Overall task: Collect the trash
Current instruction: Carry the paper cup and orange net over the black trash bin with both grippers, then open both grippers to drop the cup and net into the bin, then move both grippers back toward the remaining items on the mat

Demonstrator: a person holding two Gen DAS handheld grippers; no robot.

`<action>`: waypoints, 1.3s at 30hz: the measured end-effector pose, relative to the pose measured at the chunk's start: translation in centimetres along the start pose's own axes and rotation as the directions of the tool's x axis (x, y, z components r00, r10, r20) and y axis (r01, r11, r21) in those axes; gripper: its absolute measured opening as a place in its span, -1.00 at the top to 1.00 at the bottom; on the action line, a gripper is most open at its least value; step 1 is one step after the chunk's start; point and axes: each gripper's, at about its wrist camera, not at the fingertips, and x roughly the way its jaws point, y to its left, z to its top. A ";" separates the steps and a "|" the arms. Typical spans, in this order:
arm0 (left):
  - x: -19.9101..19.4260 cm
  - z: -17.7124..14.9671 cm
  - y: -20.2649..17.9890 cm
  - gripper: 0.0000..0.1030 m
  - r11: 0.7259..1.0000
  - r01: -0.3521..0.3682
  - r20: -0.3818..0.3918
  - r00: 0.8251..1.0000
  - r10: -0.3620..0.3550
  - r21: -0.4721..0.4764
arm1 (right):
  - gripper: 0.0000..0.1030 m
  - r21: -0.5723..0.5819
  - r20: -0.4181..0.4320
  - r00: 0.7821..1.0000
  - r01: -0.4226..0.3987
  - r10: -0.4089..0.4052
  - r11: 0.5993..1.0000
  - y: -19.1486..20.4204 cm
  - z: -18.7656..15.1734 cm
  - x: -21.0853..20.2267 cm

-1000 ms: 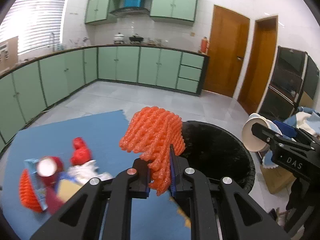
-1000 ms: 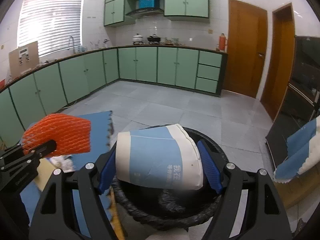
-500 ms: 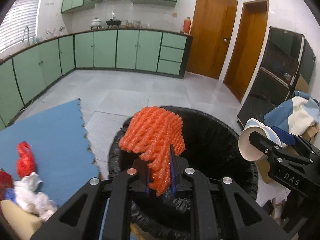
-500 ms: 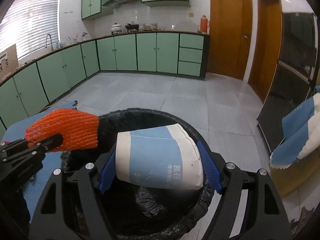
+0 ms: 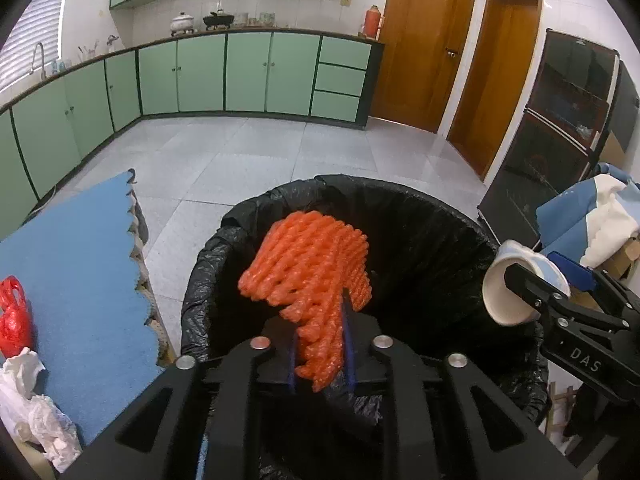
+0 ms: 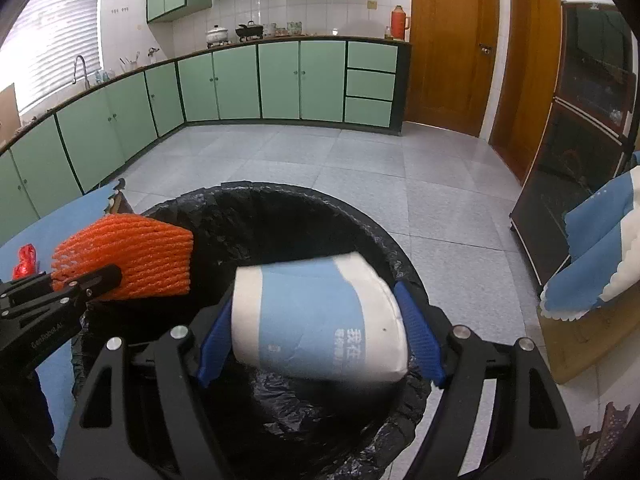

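Note:
An orange foam net (image 5: 308, 264) stands between the blue pads of my left gripper (image 5: 322, 332), above the mouth of a black-lined trash bin (image 5: 420, 232). The left jaws are opening while the net still sits between them. My right gripper (image 6: 316, 304) holds a blue-and-white paper cup (image 6: 316, 320) sideways over the same bin (image 6: 280, 196). Its jaws are easing open slightly, with both pads still against the cup. In the right wrist view the left gripper (image 6: 100, 280) and its net (image 6: 128, 260) are at the left. In the left wrist view the cup (image 5: 508, 292) shows at the right.
A blue foam mat (image 5: 72, 264) lies left of the bin with a red plastic bag (image 5: 12, 316) and crumpled white paper (image 5: 36, 412) on it. A blue-and-white cloth (image 6: 600, 248) and a dark glass cabinet (image 5: 560, 140) stand to the right. Green kitchen cabinets line the far walls.
Both grippers have come down and forward from beside the mat to over the bin's mouth, each still carrying its item. The left jaws stand a little wider.

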 end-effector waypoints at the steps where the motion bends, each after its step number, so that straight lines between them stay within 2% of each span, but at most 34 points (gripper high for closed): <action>1: 0.1 0.1 0.1 0.52 1.000 -0.001 -0.003 1.000 0.001 -0.003 | -0.51 0.001 -0.002 1.000 0.003 -0.003 1.000 -0.1 0.1 0.1; 3: 0.2 0.1 0.2 0.32 1.000 0.001 -0.003 1.000 -0.001 -0.008 | -0.63 0.005 0.004 1.000 0.010 -0.010 1.000 0.1 0.2 -0.2; 12: -2.8 0.2 1.4 -0.16 0.999 -0.017 0.042 0.999 0.018 -0.034 | -0.79 0.010 0.032 0.999 0.002 -0.002 1.000 0.2 1.1 -1.7; 15: -4.5 0.2 2.4 -0.20 0.998 -0.027 0.060 0.998 0.030 -0.054 | -0.79 -0.006 0.049 0.999 -0.009 0.009 1.000 1.0 1.7 -2.8; 23: -12.1 -1.0 6.9 -0.30 0.988 -0.122 0.144 0.980 0.134 -0.090 | -0.79 -0.055 0.113 0.991 -0.067 0.073 0.996 4.8 3.2 -6.8; 26: -15.7 -2.4 9.5 -0.32 0.975 -0.174 0.175 0.965 0.197 -0.136 | -0.79 -0.071 0.128 0.983 -0.125 0.133 0.990 7.2 3.4 -8.3; 30: -19.7 -5.2 13.2 -0.32 0.940 -0.282 0.172 0.933 0.315 -0.191 | -0.79 -0.115 0.142 0.965 -0.206 0.222 0.972 11.4 2.9 -9.8; 33: -22.6 -8.3 16.6 -0.32 0.892 -0.383 0.146 0.894 0.424 -0.240 | -0.79 -0.134 0.135 0.945 -0.281 0.298 0.950 14.8 1.9 -10.5; 39: -25.0 -13.2 20.9 -0.32 0.819 -0.486 0.070 0.846 0.529 -0.306 | -0.79 -0.188 0.094 0.915 -0.370 0.392 0.910 21.1 -0.5 -10.6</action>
